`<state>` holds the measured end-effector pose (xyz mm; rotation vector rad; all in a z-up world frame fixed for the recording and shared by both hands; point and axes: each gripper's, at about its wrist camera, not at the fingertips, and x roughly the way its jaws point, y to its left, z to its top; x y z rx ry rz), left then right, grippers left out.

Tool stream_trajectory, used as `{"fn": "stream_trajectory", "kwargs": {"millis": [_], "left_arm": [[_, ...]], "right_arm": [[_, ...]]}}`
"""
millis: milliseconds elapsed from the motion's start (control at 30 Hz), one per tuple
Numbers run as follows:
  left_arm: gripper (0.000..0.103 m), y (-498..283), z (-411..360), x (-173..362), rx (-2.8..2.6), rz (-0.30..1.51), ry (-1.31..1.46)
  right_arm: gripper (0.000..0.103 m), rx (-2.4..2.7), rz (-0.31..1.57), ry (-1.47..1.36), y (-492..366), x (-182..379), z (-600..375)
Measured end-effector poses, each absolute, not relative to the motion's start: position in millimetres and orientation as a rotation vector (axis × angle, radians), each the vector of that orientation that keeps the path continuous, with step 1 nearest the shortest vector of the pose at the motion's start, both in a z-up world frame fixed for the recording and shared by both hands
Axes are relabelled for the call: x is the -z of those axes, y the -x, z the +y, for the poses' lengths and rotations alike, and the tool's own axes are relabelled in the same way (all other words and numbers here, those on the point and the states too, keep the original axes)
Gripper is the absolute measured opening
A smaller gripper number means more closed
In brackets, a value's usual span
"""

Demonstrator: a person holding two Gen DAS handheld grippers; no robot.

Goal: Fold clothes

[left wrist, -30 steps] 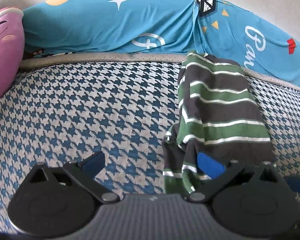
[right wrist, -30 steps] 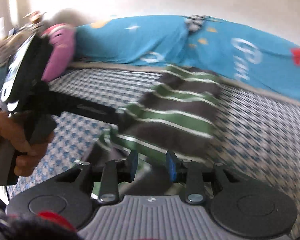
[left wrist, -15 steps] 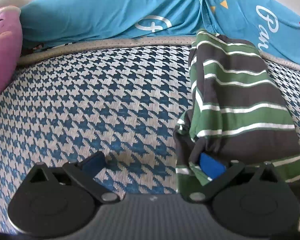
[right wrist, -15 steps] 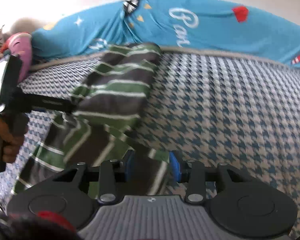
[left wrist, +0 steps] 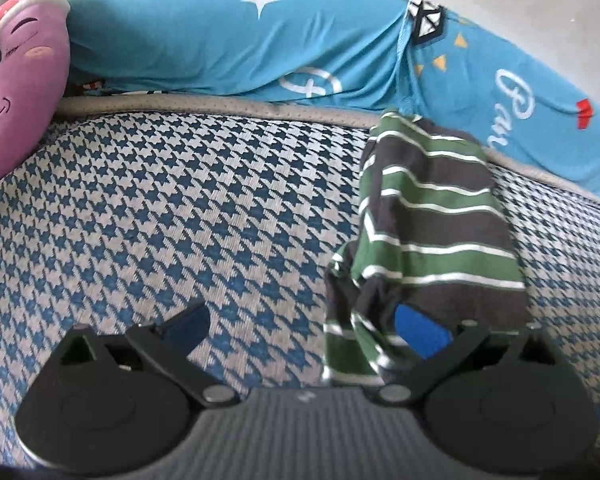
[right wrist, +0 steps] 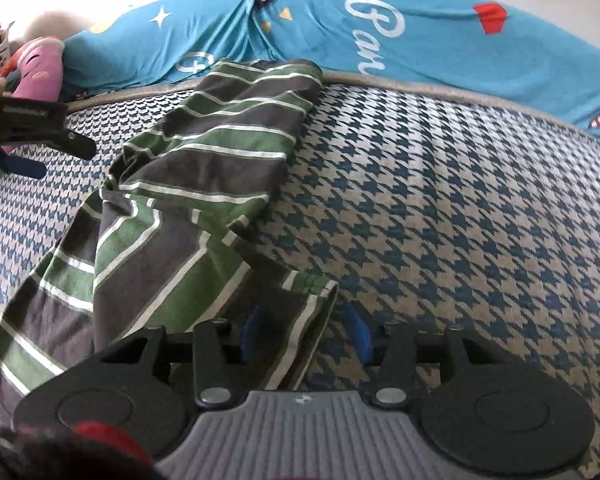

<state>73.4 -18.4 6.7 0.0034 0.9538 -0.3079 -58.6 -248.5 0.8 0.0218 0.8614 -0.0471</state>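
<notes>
Blue pads line both grippers, and each set of fingers stands spread wide. At the left gripper (left wrist: 302,326), the left pad lies over bare houndstooth cover while the right pad (left wrist: 420,334) sits against the near edge of the striped garment (left wrist: 432,236); nothing is pinched, and folds of cloth hide part of that pad. At the right gripper (right wrist: 302,330), seen from the right wrist view, the fingers are parted with the garment's near hem (right wrist: 308,304) lying slack between them; the left pad is largely covered by the cloth and the right pad stands clear of it. The striped garment (right wrist: 204,168), in grey, green and thin white bands, lies on the blue-and-white houndstooth surface (right wrist: 440,208), folded over on itself, its upper layer running toward the far edge and a lower layer spreading to the near left, where the frame and the gripper body cut it off. The left gripper's fingers (right wrist: 56,140) enter the right wrist view at the left border, just beside the garment; the hand behind them is cropped. Behind the surface's grey piped edge, a turquoise printed cloth (left wrist: 228,48) spans the background, its lettering only partly legible. A purple plush toy (left wrist: 16,92) rests at the far left, partly out of frame.
</notes>
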Motion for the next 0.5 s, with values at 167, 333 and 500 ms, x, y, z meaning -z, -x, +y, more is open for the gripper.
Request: {"fn": "stream_trajectory", "kwargs": {"millis": [167, 333, 500], "left_arm": [[0.103, -51.8, -6.9, -0.7, 0.316, 0.994, 0.016], [0.103, -30.1, 0.7, 9.0, 0.318, 1.042, 0.030], [0.103, -21.1, 10.4, 9.9, 0.301, 1.032, 0.044]], "right_arm": [[0.030, 0.022, 0.846, -0.012, 58.3, 1.6, -244.9], [0.015, -0.004, 0.830, -0.001, 58.0, 3.9, -241.1], [0.009, -0.002, 0.811, 0.013, 62.3, -3.0, -234.1]]}}
